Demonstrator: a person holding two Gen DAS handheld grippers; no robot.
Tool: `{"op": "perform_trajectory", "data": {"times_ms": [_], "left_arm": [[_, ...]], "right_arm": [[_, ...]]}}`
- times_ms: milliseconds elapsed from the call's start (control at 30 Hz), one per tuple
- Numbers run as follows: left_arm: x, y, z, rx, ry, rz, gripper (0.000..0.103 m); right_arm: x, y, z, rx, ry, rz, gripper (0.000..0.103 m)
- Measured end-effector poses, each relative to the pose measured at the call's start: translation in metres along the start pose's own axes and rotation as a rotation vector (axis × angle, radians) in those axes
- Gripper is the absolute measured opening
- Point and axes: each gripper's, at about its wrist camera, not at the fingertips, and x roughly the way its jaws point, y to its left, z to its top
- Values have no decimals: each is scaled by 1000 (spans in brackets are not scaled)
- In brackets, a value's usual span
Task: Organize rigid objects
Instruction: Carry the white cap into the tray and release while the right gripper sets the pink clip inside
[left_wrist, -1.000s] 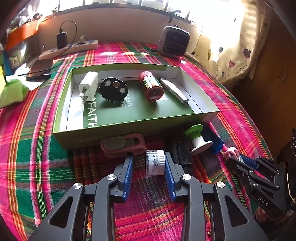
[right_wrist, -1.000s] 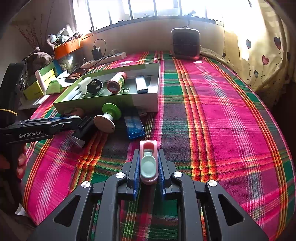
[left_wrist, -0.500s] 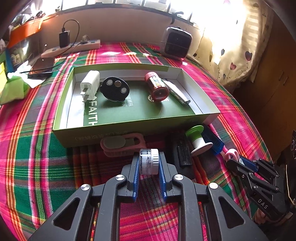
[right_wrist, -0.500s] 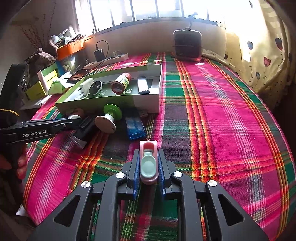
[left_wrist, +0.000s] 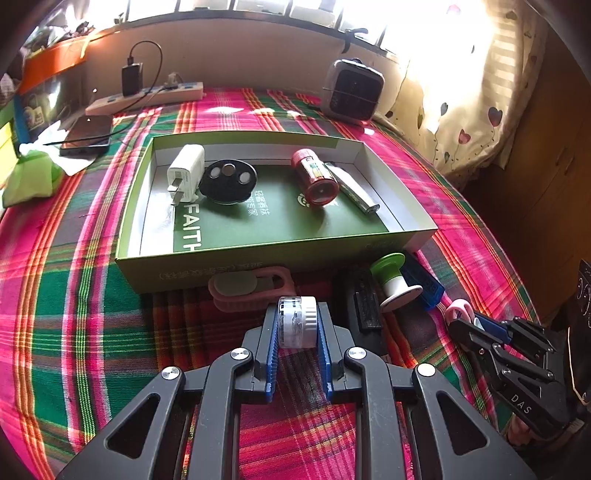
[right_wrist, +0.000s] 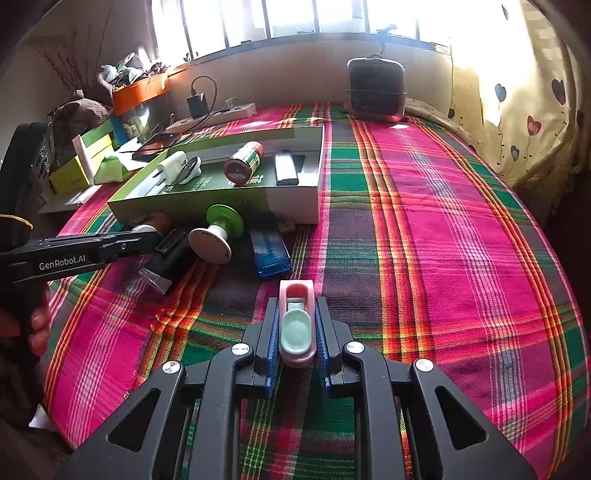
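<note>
step: both loads gripped, pre-place | left gripper (left_wrist: 295, 326) clamped on small jar (left_wrist: 297, 321), just before green box (left_wrist: 258, 254) | right gripper (right_wrist: 296, 328) clamped on pink clip (right_wrist: 296, 325), well off box | next: lift over near wall, drop inside

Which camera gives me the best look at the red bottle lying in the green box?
The left wrist view. It looks down into the green box, so the red bottle shows whole, lying on its side between the black disc and the silver stick. The right wrist view shows it farther off, low-angled and smaller.
</note>
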Motion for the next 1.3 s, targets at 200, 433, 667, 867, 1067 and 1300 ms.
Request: {"op": "perform_trajectory", "data": {"times_ms": [200,433,667,867,1067,1300], "left_arm": [[-7,1,2,3,-14,-2,18],[-16,-1,5,7,-36,-17,18],[-23,2,15,3,-58,-23,18],[-27,10,25,-19,-74,-17,18],[-27,14,35,-10,-88,3,18],[-22,19,44,-10,-95,21,18]], "right_arm": [[-1,2,2,7,10,24,19],[-9,6,9,-8,-11,30,19],[-17,7,24,-30,-37,25,19],[-19,9,41,-59,-62,20,19],[-16,11,57,-82,-69,16,19],[-6,11,74,-70,-58,32,19]]}}
